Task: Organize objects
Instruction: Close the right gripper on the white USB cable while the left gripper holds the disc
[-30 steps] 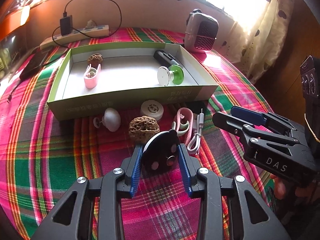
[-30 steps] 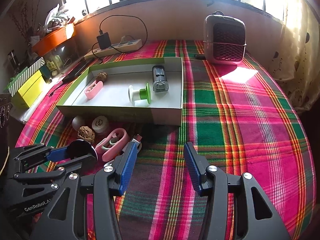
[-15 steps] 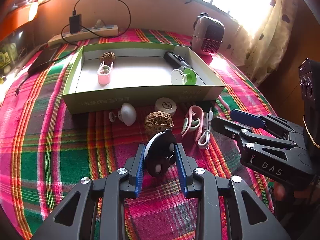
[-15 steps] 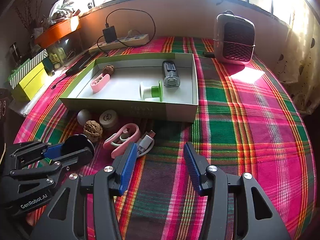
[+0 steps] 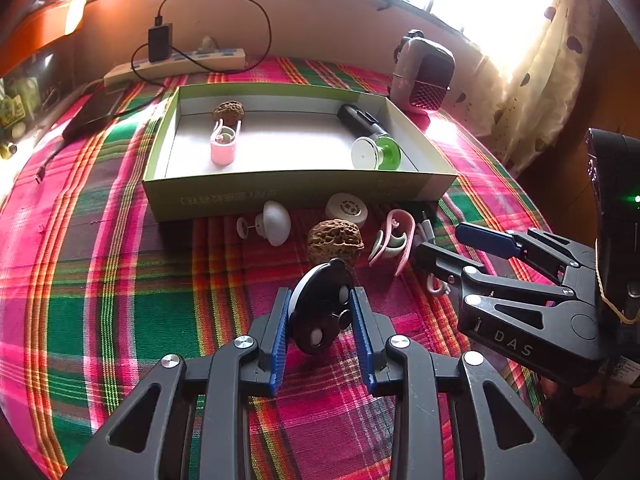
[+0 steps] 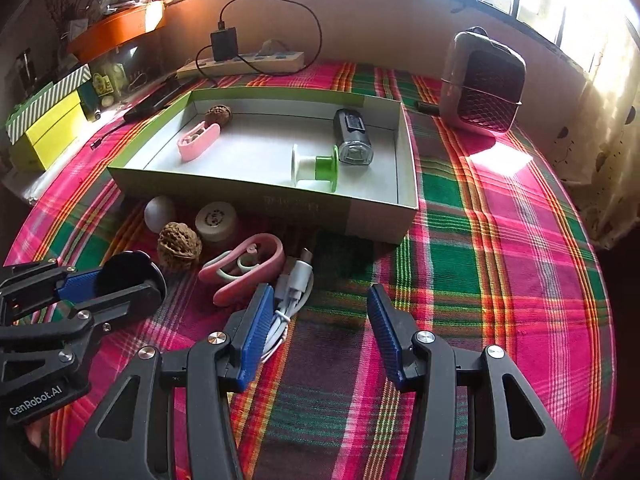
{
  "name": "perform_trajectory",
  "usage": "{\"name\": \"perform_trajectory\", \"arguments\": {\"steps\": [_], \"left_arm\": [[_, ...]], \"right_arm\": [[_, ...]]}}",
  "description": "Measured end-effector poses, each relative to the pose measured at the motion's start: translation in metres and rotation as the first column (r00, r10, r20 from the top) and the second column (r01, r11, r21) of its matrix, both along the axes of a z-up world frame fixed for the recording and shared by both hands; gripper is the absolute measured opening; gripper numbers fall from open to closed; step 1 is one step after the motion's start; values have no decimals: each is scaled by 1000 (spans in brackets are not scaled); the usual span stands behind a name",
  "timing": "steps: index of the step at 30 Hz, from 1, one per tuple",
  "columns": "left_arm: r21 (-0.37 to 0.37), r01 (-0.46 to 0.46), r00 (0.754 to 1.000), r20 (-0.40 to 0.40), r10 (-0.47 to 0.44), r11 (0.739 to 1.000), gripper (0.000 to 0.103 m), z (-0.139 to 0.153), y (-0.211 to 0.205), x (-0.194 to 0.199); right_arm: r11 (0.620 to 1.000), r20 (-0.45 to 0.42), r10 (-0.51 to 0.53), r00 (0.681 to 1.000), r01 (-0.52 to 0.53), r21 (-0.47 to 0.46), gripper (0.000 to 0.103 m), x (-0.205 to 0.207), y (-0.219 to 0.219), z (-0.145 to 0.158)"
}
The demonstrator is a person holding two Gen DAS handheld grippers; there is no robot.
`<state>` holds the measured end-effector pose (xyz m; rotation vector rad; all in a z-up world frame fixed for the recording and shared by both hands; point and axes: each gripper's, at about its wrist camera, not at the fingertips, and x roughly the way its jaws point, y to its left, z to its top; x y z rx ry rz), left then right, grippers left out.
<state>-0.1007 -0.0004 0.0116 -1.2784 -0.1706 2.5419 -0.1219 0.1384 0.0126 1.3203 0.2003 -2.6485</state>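
My left gripper [image 5: 320, 295] is shut on a black round disc [image 5: 320, 314] with white dots, which stands on edge between the blue pads just above the plaid cloth. Just beyond it lie a walnut [image 5: 335, 240], a white knob [image 5: 276, 222], a white round cap [image 5: 346, 209] and a pink clip [image 5: 390, 242]. My right gripper [image 6: 320, 292] is open over the cloth with nothing between its fingers. A white cable [image 6: 292, 292] lies against its left finger. The green box [image 5: 296, 194] holds a walnut, a pink clip, a green-and-white spool and a dark torch-like device.
A small heater [image 6: 484, 84] stands at the back right, beyond the box. A power strip [image 6: 240, 64] with a plugged charger runs along the back wall. Yellow boxes [image 6: 44, 128] sit at the far left. A curtain hangs past the table's right edge.
The left jaws have closed from wide apart onto the black disc. The right gripper has drifted a little towards the cable and pink clip, still open.
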Motion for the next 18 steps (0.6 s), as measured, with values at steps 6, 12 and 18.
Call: {"name": "perform_trajectory", "arguments": {"steps": [6, 12, 18], "left_arm": [[1, 1, 1000, -1, -1, 1000, 27, 0, -1, 0], [2, 1, 1000, -1, -1, 1000, 27, 1, 0, 0], [1, 2, 1000, -2, -2, 1000, 27, 1, 0, 0]], "right_arm": [[1000, 6, -15, 1000, 15, 8, 50, 1, 6, 0], [1000, 10, -5, 1000, 5, -13, 50, -3, 3, -2], [999, 0, -11, 1000, 11, -31, 50, -2, 5, -3]]}}
